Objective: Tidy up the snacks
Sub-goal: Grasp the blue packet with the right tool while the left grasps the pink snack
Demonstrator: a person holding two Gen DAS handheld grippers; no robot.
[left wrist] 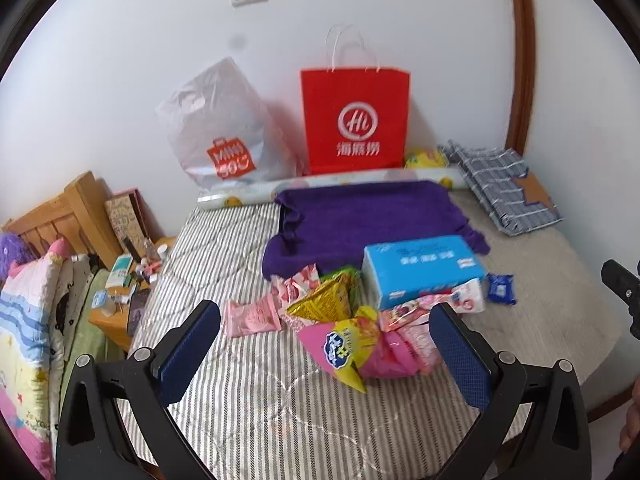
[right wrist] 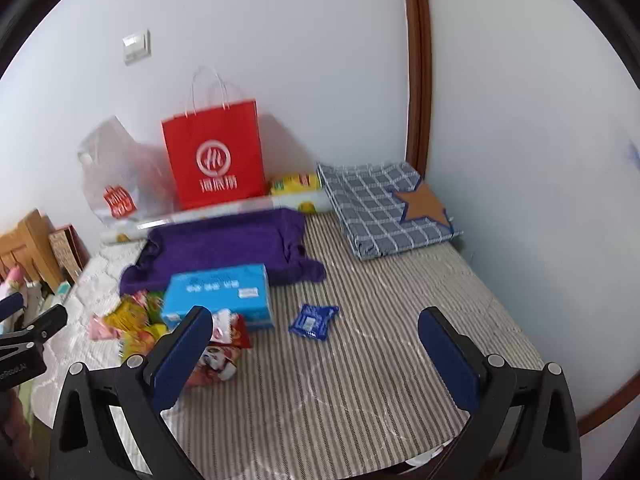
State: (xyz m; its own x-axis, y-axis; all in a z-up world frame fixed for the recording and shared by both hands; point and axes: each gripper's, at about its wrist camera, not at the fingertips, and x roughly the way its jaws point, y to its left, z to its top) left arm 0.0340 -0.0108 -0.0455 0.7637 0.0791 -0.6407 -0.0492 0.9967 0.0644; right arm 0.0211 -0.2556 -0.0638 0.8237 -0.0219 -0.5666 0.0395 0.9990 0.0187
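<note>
A pile of snack packets (left wrist: 340,320) lies on the striped mattress: a pink and yellow bag (left wrist: 352,350), a gold and green bag (left wrist: 326,300), a small pink packet (left wrist: 252,316). The pile also shows in the right wrist view (right wrist: 136,320). A blue tissue pack (left wrist: 424,270) sits behind it. A small blue packet (right wrist: 314,320) lies apart to the right. My left gripper (left wrist: 326,360) is open above the pile, holding nothing. My right gripper (right wrist: 316,354) is open and empty over the mattress near the blue packet.
A purple towel (left wrist: 360,216) lies behind the snacks. A red paper bag (left wrist: 356,120) and a white plastic bag (left wrist: 224,136) stand against the wall. A checked folded cloth (right wrist: 384,208) lies in the right corner. A cluttered bedside table (left wrist: 128,280) is at left.
</note>
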